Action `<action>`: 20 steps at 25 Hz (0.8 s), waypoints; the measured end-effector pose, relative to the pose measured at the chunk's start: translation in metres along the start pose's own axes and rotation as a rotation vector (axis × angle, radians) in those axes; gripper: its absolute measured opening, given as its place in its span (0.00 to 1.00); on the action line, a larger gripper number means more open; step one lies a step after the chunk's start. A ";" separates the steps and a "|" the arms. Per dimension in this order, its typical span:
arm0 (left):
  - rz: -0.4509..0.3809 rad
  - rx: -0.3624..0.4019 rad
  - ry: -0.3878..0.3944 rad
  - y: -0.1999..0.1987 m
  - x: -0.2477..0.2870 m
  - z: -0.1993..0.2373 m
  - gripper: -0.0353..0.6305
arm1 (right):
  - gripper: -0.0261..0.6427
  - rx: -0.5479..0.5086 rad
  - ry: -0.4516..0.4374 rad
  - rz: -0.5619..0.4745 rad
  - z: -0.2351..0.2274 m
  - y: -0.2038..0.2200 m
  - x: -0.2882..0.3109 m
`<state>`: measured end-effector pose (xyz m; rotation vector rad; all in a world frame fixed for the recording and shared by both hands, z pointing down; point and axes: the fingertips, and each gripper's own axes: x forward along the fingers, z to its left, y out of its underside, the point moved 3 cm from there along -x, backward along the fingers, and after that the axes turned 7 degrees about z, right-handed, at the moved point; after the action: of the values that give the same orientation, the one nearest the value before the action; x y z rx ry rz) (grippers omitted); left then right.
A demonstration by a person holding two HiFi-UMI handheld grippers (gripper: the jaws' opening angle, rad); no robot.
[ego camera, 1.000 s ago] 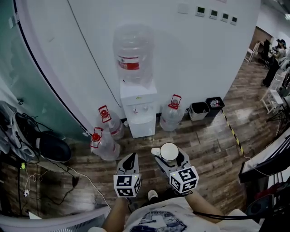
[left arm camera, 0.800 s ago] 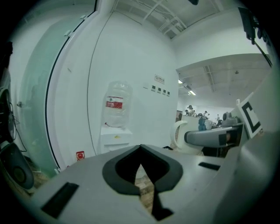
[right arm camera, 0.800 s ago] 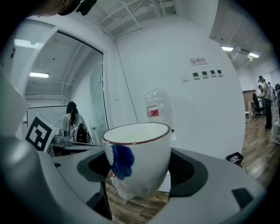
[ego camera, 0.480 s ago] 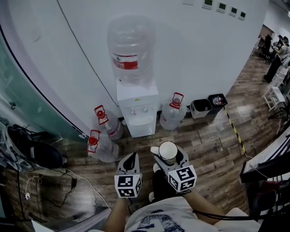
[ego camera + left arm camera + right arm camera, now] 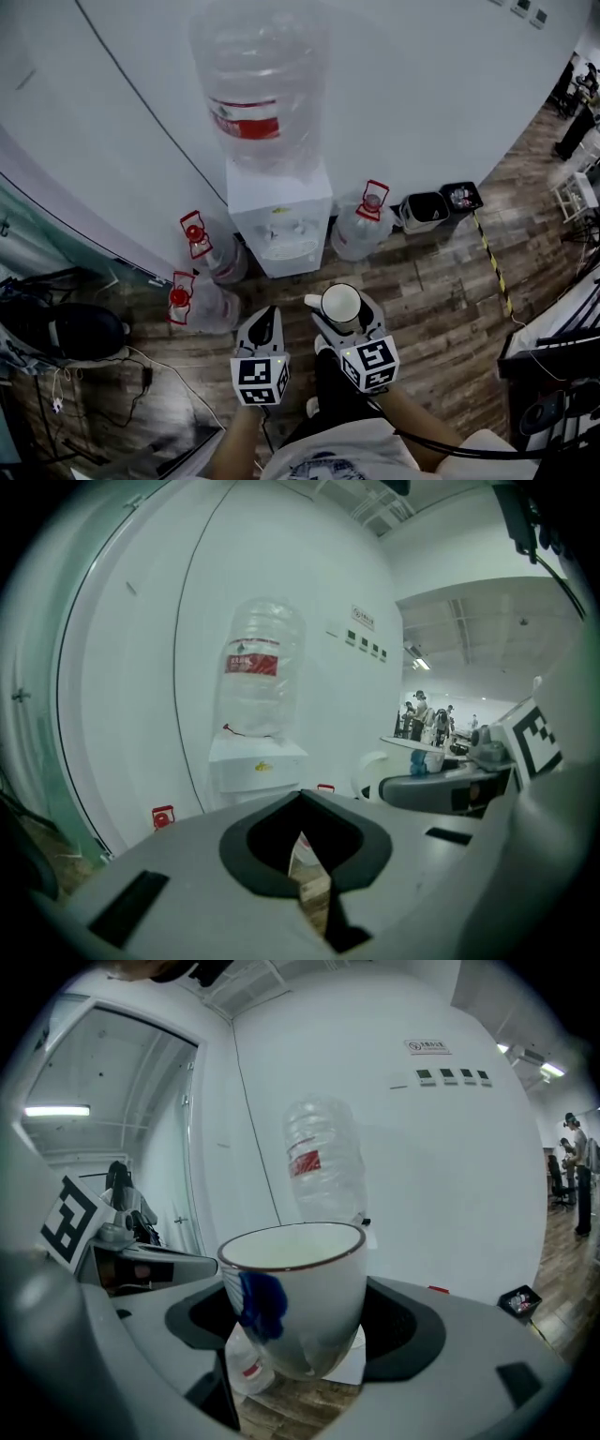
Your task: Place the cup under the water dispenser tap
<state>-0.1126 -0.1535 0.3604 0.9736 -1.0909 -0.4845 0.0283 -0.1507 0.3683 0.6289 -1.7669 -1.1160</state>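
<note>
A white cup (image 5: 298, 1293) with a dark rim and a blue mark stands upright between the jaws of my right gripper (image 5: 300, 1335), which is shut on it. In the head view the cup (image 5: 340, 305) is held above the floor, a short way in front of the white water dispenser (image 5: 279, 220) with its large clear bottle (image 5: 255, 89). My left gripper (image 5: 262, 330) hangs beside the right gripper (image 5: 344, 314), shut and holding nothing. In the left gripper view the left gripper (image 5: 305, 855) points at the dispenser (image 5: 253, 766).
Several spare water bottles with red caps stand on the wooden floor beside the dispenser: two at its left (image 5: 199, 246), one at its right (image 5: 361, 230). Two small bins (image 5: 424, 210) sit against the wall to the right. Cables and a dark bag (image 5: 66, 330) lie at the left.
The view has closed in on the dispenser, which now looks larger and nearer. Both grippers and the cup keep the same pose in front of me.
</note>
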 end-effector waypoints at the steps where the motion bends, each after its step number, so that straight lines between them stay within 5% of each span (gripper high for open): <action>1: 0.004 0.001 -0.001 0.002 0.011 0.004 0.13 | 0.59 -0.007 0.005 0.004 -0.006 0.003 0.011; 20: 0.046 0.022 -0.028 0.121 0.209 0.086 0.13 | 0.59 -0.086 -0.019 0.039 -0.078 0.133 0.218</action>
<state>-0.1169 -0.2828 0.5815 0.9614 -1.1433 -0.4501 0.0077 -0.2940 0.5927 0.5314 -1.7300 -1.1681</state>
